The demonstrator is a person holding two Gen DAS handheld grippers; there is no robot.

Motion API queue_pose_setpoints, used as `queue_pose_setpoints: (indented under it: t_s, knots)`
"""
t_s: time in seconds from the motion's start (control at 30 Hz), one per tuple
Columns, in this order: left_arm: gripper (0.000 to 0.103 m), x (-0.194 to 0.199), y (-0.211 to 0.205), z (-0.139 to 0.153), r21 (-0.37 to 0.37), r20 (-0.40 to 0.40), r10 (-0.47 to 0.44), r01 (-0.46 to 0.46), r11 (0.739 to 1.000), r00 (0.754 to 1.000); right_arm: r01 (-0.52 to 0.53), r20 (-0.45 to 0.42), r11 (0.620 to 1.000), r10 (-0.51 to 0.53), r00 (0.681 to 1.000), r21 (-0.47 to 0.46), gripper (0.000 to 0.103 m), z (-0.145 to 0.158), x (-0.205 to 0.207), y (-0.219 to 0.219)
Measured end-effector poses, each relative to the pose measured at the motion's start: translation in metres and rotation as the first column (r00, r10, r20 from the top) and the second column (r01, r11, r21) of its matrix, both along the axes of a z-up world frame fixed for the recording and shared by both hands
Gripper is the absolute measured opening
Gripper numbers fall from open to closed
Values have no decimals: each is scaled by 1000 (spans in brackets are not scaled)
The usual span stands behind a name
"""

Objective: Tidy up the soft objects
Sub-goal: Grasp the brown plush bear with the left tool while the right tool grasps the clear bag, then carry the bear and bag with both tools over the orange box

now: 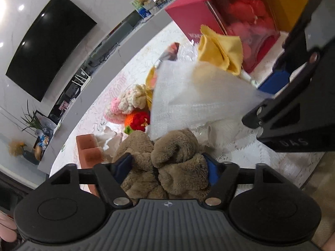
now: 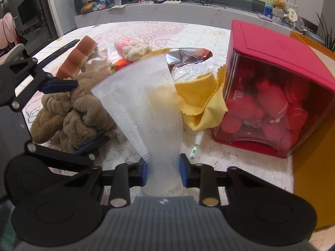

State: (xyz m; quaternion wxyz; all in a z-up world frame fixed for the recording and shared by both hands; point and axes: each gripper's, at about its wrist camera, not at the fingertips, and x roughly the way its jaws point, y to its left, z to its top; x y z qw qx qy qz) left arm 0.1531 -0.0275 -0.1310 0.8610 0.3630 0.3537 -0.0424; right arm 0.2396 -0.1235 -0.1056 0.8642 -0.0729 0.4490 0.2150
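Left wrist view: set low and close over the brown plush cloth, looking steeply down and across the table toward the far wall. Right wrist view: set just right of it, close behind the white gauze cloth, facing the far counter. Both share these cloths, the yellow cloth and the red box.

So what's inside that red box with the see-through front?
Inside the red box you can see a pile of soft red and pink plush things pressed against the clear front. How many there are, and what sits behind them, is hidden.
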Motion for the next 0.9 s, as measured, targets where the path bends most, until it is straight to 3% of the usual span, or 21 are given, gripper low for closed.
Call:
queue_pose_setpoints:
  t_s: [0.23, 0.3, 0.37, 0.5, 0.9]
  knots:
    - [36, -7, 25, 28, -173, 32, 68, -62, 983, 997, -3, 2, 1000, 3, 1000, 16, 28, 2, -4, -4]
    - [29, -11, 27, 38, -192, 60, 81, -68, 979, 995, -9, 12, 1000, 9, 1000, 20, 22, 3, -5, -4]
    - [27, -16, 30, 48, -216, 79, 91, -72, 974, 993, -15, 23, 999, 15, 1000, 28, 10, 5, -7, -5]
    - [26, -31, 37, 65, -253, 119, 125, -92, 963, 985, -21, 29, 997, 18, 999, 77, 2, 11, -12, -8]
    - [26, -84, 40, 125, -371, 240, 132, -34, 928, 962, -1, 140, 991, -18, 990, 133, 0, 68, -56, -15]
